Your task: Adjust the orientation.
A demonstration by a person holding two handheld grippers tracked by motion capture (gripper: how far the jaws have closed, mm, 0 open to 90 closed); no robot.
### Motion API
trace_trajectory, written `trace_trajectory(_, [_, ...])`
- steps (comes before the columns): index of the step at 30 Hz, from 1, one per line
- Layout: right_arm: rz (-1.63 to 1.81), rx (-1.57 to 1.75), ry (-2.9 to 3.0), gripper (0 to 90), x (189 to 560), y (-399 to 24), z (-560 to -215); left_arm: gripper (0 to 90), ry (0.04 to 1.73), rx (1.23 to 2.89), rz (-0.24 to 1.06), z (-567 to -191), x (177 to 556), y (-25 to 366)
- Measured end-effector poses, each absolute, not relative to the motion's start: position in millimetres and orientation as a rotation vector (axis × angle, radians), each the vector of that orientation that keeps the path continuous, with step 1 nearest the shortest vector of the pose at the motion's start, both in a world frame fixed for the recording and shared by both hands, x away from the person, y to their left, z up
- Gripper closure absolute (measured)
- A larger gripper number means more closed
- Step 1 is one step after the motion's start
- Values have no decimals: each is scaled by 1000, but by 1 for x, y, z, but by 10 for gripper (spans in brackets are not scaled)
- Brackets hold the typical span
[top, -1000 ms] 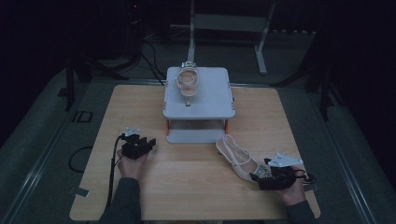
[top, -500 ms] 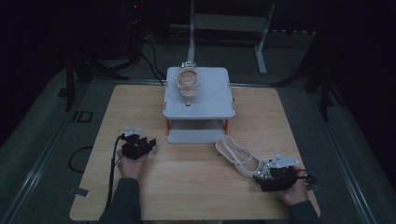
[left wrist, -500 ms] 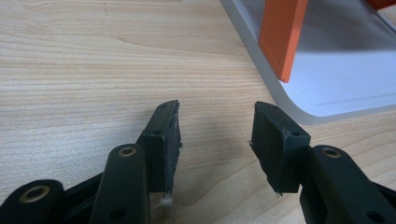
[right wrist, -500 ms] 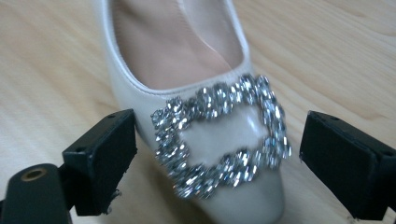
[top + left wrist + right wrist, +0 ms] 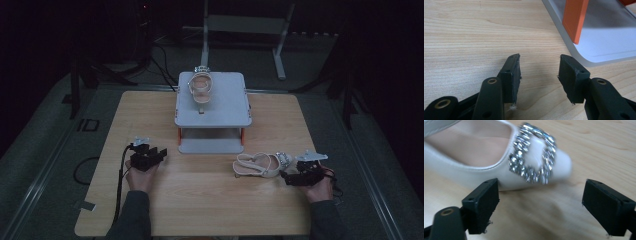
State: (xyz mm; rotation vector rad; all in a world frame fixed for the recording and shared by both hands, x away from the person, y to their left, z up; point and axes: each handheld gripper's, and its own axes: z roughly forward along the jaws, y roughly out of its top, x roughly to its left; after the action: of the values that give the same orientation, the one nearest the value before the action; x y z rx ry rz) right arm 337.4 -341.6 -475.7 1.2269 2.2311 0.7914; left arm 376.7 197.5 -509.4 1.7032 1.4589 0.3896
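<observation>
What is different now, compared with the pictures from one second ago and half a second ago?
The white slingback shoe with the glittering buckle has turned from slanting to lying almost crosswise on the wooden table, its toe toward the right gripper, which has drawn back slightly, jaws open around nothing. The left gripper, the grey two-level stand and the shoe on it stayed put.

High view: from above, facing forward and down, whole table (image 5: 150,210) in frame
Left gripper view: close, low over the wood
Right gripper view: close on the shoe (image 5: 499,157), lower right in high view (image 5: 262,164)
</observation>
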Motion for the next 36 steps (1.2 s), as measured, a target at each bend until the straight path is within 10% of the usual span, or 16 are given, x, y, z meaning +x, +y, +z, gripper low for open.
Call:
trace_trajectory(20, [814,1287,2204,333,418,-319,-470,521,1459,1704,390,-509,377,198])
trace_trajectory(36, [902,1197,2109,423,375,-310,-426,517,1464,1699,390,-509,376,198])
